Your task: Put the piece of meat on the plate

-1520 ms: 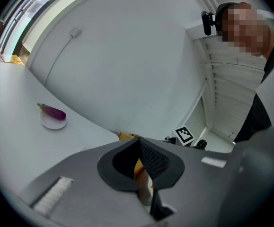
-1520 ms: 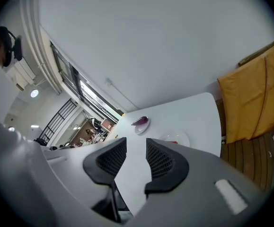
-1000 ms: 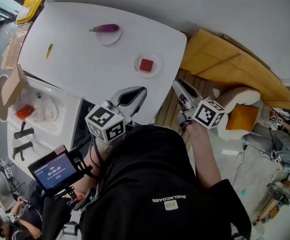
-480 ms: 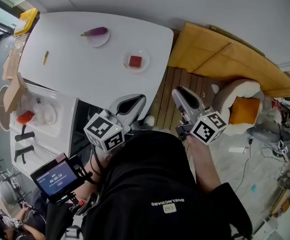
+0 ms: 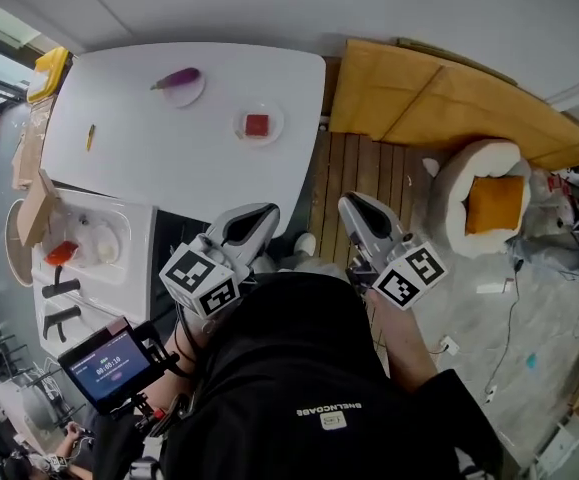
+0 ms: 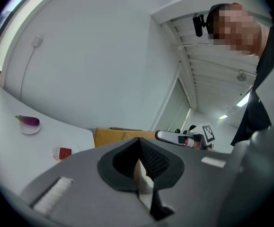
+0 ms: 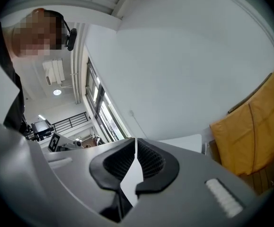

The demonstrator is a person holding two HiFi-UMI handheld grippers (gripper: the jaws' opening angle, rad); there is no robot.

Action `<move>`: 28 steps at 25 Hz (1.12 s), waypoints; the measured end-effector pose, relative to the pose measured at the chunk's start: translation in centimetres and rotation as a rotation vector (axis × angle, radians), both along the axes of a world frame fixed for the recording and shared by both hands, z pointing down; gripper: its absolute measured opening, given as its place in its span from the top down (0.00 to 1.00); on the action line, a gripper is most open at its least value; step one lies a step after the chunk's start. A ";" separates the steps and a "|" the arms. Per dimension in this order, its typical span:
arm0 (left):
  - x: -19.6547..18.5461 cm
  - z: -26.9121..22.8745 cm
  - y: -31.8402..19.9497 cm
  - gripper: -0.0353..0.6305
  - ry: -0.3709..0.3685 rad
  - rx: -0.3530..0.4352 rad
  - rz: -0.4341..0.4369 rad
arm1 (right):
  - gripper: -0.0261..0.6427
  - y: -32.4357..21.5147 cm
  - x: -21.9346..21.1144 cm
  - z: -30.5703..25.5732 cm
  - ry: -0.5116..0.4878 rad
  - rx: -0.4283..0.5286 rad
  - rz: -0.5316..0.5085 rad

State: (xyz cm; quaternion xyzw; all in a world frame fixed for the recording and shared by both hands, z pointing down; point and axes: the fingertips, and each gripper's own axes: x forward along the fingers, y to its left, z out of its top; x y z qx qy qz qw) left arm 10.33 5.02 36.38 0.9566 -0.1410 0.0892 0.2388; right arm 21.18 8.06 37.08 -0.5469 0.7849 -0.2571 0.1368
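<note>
White desk (image 5: pixel 149 158) fills the top left of the head view. On it sits a small plate (image 5: pixel 239 126), and the red piece of meat (image 5: pixel 257 125) lies in the middle of that plate. A purple eggplant (image 5: pixel 177 77) rests on another plate (image 5: pixel 191 92) farther along the desk, well apart from the meat. A thin yellow thing (image 5: pixel 90 136) lies near the desk's left edge, too small to tell what it is.

Both tools are held low, close to the person's black shirt (image 5: pixel 299 378), and far from the desk. The left hand-held gripper (image 5: pixel 265 211) has its jaws pressed together at the tips, with nothing held between them. The right hand-held gripper (image 5: pixel 347 203) is also squeezed tight and holds nothing. It hangs over the brown wooden floor (image 5: pixel 369 173).

From the left gripper view, the meat shows as a little red square beyond the closed jaws, with the eggplant farther off to the left.

A round white bed (image 5: pixel 489 203) with an orange cushion lies on the floor to the right. Big yellow mats (image 5: pixel 429 103) lie beside the desk. A white toy sink (image 5: pixel 84 243) stands on the left, just below the desk.
</note>
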 end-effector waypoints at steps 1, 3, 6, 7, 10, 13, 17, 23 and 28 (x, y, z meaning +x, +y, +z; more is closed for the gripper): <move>0.0 -0.1 -0.1 0.92 -0.006 0.000 0.005 | 0.93 0.0 -0.1 -0.1 0.002 0.007 0.004; -0.2 -0.1 -0.2 0.92 -0.007 0.006 0.020 | 0.93 0.0 -0.4 -0.3 0.013 0.019 0.012; -1.0 -0.6 0.0 0.92 0.002 0.023 0.039 | 0.93 0.4 -1.8 -1.1 0.065 0.036 0.016; -1.8 -0.8 -0.4 0.92 0.009 0.024 0.041 | 0.94 0.1 -2.7 -1.5 0.084 0.041 0.015; -4.9 -1.2 -2.7 0.92 0.034 0.014 0.040 | 0.94 -2.0 -6.2 -2.2 0.114 0.044 0.014; -5.8 -1.2 -3.4 0.92 0.054 0.004 0.042 | 0.94 -2.4 -7.5 -2.2 0.113 0.035 0.022; -5.1 -1.5 -2.8 0.92 0.077 0.000 0.058 | 0.94 -1.8 -7.5 -2.4 0.116 0.027 0.031; -4.6 -1.5 -2.2 0.92 0.085 0.002 0.093 | 0.94 -1.2 -7.0 -2.1 0.119 0.025 0.076; -4.7 -1.4 -2.1 0.92 0.084 0.001 0.106 | 0.94 -0.9 -6.5 -2.0 0.108 0.025 0.116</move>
